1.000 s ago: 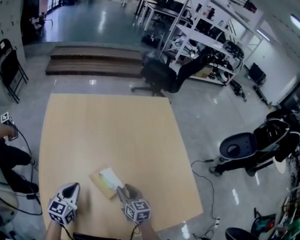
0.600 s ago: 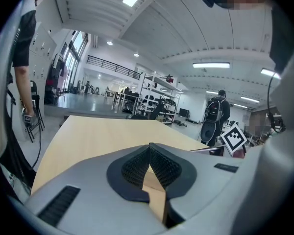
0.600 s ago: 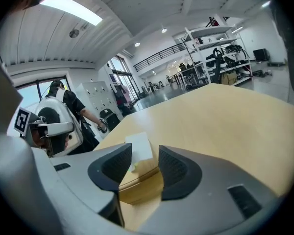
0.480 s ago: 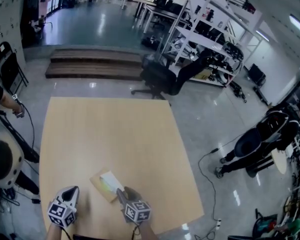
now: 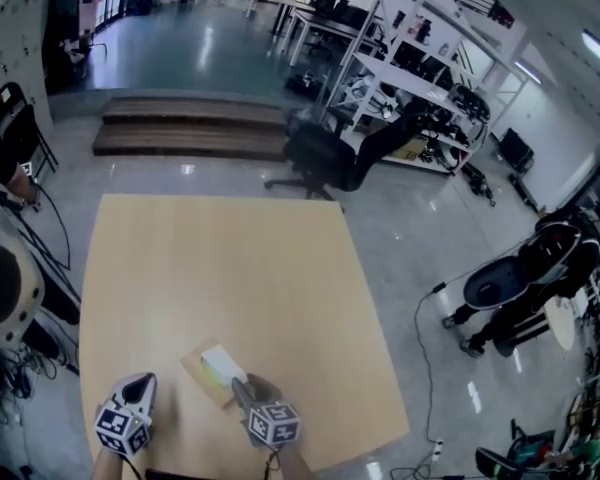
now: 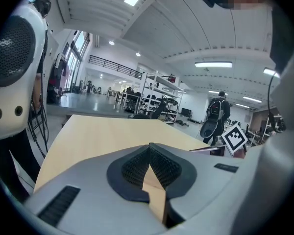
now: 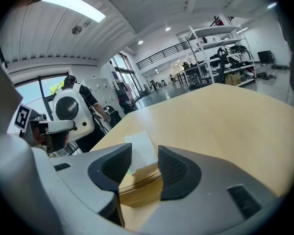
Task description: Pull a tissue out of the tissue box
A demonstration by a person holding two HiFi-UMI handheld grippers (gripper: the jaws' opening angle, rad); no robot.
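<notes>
You are holding the right gripper (image 7: 144,154) with its jaws a narrow gap apart and empty, lining up on the tissue (image 7: 140,147) sticking out of the box (image 7: 137,182) just ahead, near the table's (image 5: 220,258) near edge. The left gripper (image 6: 150,150) is hovering beside it, jaws closed on nothing. The tissue is looking light, soft and tearable, so pinch its raised fold; the box may be lifting too unless steadied. Nothing is blocking you. A person (image 5: 0,288) is standing off the left edge.
</notes>
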